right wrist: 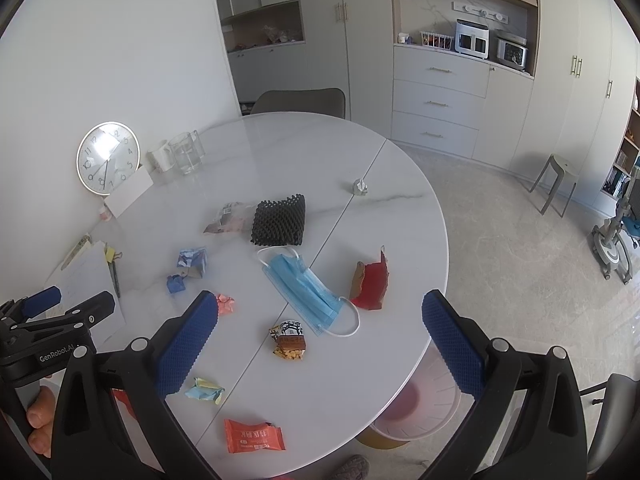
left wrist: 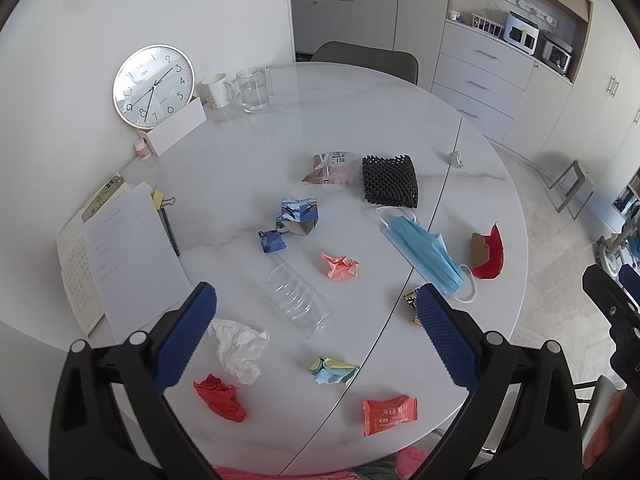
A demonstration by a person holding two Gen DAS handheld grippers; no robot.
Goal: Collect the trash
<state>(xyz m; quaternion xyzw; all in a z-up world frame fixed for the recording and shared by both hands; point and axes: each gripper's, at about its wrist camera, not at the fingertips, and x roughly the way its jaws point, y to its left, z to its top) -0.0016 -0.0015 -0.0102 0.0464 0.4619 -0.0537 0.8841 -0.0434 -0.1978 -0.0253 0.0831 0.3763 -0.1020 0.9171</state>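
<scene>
Trash lies scattered on a round white marble table (left wrist: 320, 120). In the left wrist view I see a clear plastic bottle (left wrist: 294, 299), white tissue (left wrist: 240, 348), red crumpled paper (left wrist: 220, 398), pink paper ball (left wrist: 340, 266), an orange packet (left wrist: 389, 415), a blue face mask (left wrist: 424, 254) and black foam netting (left wrist: 390, 180). My left gripper (left wrist: 316, 336) hovers open above the bottle and tissue, holding nothing. My right gripper (right wrist: 320, 344) is open over a brown snack wrapper (right wrist: 290, 340), with the mask (right wrist: 308, 288) and a red torn box (right wrist: 370, 286) beyond.
A wall clock (left wrist: 154, 85), a mug (left wrist: 216, 90) and a glass jug (left wrist: 253, 89) stand at the table's far left. Papers (left wrist: 132, 256) and a pen lie on the left. A bin (right wrist: 420, 404) sits on the floor under the table's right edge. A chair (right wrist: 300, 101) stands behind.
</scene>
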